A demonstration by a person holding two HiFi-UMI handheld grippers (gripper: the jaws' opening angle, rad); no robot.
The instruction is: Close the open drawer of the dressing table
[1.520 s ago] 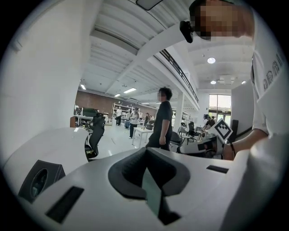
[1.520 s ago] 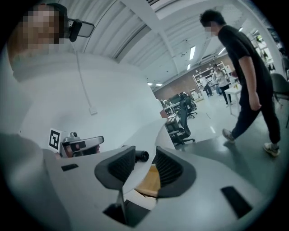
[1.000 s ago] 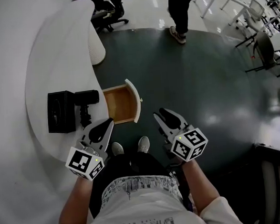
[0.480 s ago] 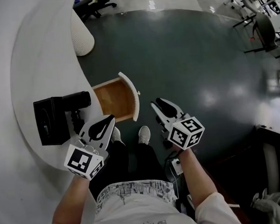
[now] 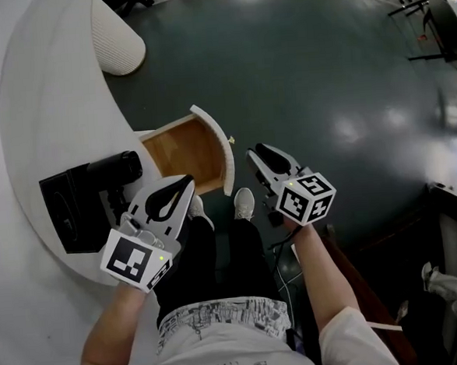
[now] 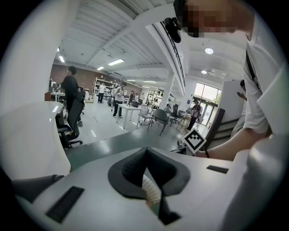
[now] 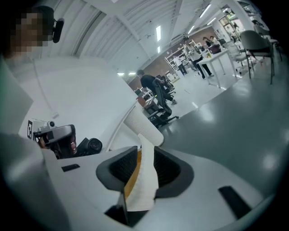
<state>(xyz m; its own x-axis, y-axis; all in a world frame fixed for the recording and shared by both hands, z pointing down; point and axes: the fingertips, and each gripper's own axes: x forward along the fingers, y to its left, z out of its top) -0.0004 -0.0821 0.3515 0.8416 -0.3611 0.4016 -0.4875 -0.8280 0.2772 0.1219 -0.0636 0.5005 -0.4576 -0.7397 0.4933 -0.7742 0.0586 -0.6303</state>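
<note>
The scene is looked down on steeply from the head, with the dressing table at left and its open drawer beyond the left gripper and right gripper. The left gripper view is aimed low across the far room, with the right gripper's marker cube caught at its right. The right gripper view is held near the drawer front, which is shared with the head view and seen through its closing, empty jaws.
</note>
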